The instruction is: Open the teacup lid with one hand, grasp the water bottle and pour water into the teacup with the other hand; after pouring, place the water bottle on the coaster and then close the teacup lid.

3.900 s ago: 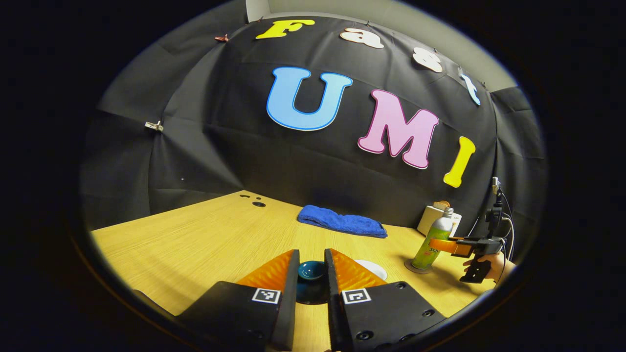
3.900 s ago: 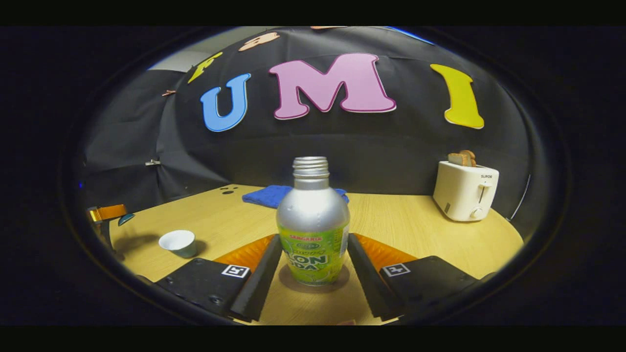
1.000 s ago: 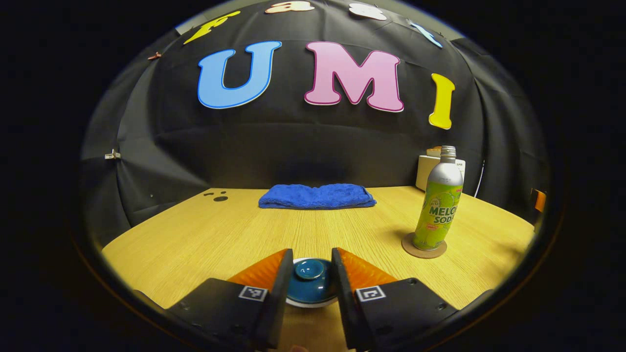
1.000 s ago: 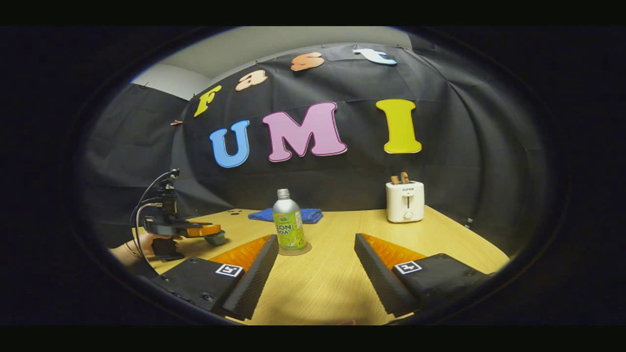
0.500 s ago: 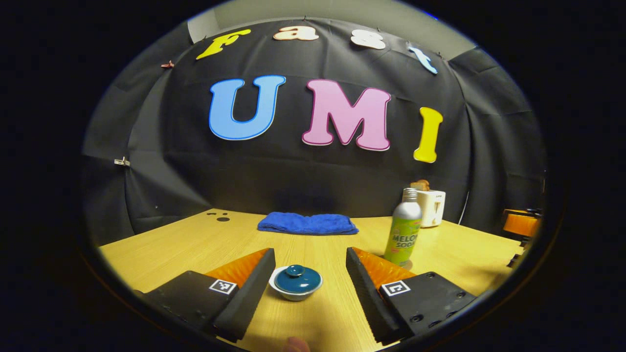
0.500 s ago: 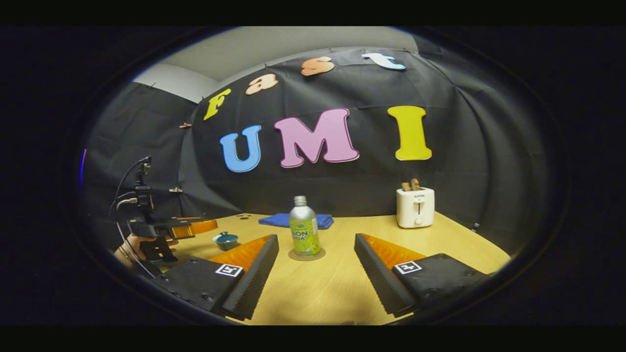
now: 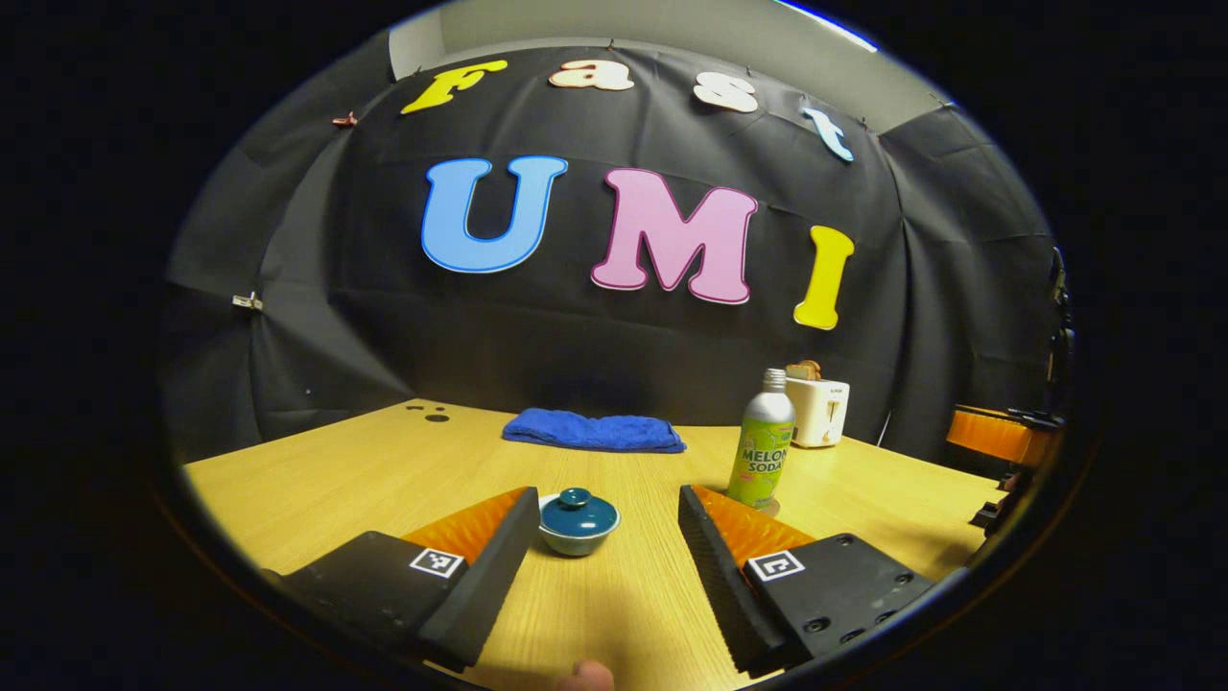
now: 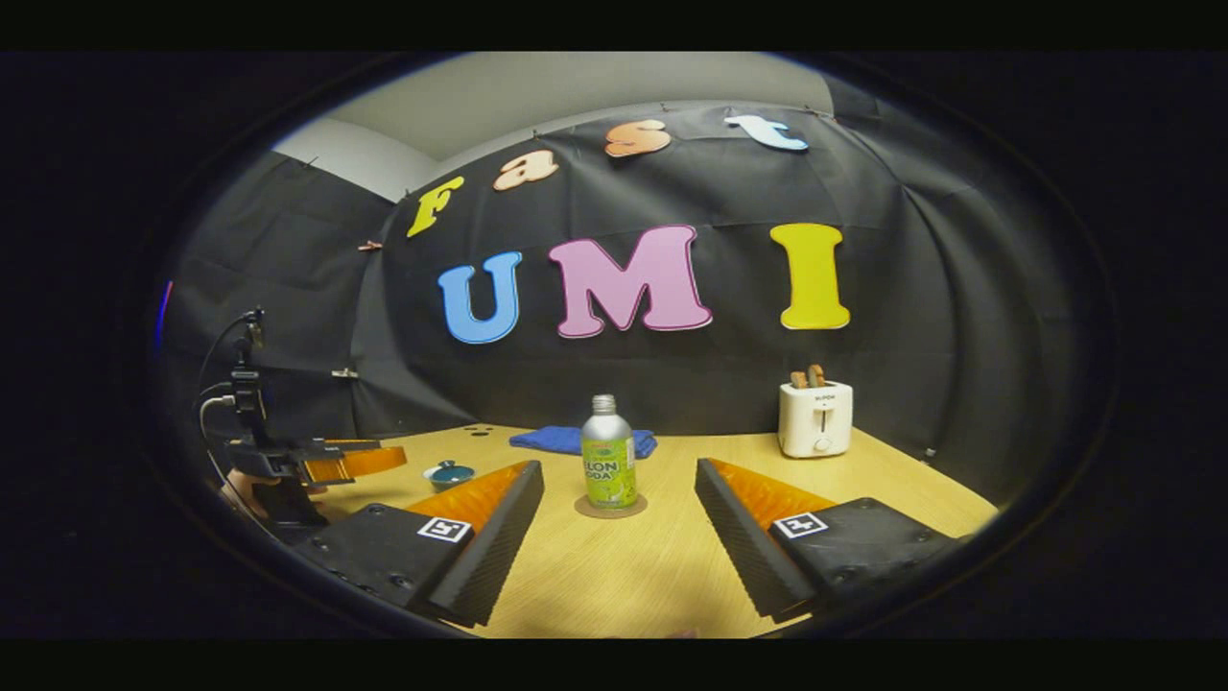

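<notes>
Wooden table [image 7: 336, 470], lidded teacup [image 7: 578, 522] ahead of left gripper [image 7: 604, 523], fingers spread, nothing held; bottle [image 8: 608, 464] upright on coaster [image 8: 611, 508], beyond right gripper [image 8: 619, 499], fingers likewise spread and empty; task judged complete; risks: lid [image 7: 578, 512] possibly seated askew, tall bottle tipped by a careless finger in withdrawal

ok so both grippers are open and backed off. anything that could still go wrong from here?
1. The bottle has no cap and stands upright on the coaster; a bump from the right gripper could tip it and spill.
2. The lid seems to sit on the teacup, though how squarely is hard to judge; a knock from the left gripper might shift it.
</notes>
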{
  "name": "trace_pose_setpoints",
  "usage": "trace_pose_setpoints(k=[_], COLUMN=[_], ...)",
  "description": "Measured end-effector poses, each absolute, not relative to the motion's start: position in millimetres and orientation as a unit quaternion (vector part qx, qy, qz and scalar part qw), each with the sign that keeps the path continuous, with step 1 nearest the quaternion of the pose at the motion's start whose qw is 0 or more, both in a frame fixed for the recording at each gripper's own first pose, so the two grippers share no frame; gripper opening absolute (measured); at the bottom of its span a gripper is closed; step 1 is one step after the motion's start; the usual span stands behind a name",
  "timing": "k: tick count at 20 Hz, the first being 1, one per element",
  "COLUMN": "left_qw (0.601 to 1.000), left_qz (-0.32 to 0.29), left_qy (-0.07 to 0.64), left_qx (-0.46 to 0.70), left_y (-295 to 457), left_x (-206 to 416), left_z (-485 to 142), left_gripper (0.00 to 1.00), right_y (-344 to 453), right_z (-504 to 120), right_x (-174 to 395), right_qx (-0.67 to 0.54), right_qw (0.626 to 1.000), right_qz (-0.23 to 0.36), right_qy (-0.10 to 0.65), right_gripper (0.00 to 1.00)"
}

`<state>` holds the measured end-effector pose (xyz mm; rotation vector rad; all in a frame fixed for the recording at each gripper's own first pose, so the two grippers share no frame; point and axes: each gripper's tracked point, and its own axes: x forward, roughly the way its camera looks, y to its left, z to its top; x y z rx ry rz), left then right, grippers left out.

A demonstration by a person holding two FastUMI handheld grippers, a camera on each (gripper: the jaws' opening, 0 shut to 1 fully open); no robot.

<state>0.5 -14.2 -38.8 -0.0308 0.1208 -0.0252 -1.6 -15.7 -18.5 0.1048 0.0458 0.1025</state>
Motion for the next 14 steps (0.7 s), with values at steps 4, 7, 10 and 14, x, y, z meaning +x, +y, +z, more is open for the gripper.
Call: trace_pose_setpoints(k=[4, 7, 10, 14], left_qw=[0.998, 0.998, 0.998, 0.998], left_qz=[-0.017, -0.025, -0.031, -0.028], left_qy=[0.049, 0.051, 0.056, 0.057], left_qx=[-0.018, -0.009, -0.009, -0.008], left_y=[-19, -28, -33, -30], left_x=[-3, -4, -4, -3], left_z=[-31, -32, -36, -36], left_gripper=[0.92, 0.92, 0.92, 0.92], right_y=[-18, -19, -20, -21], right_z=[-16, -21, -22, -20], right_x=[-3, -3, -2, -3], right_qx=[0.051, 0.051, 0.052, 0.048], right_qw=[0.997, 0.997, 0.997, 0.998], right_qz=[0.047, 0.047, 0.046, 0.044], right_qy=[0.018, 0.023, 0.026, 0.023], right_gripper=[0.98, 0.98, 0.98, 0.98])
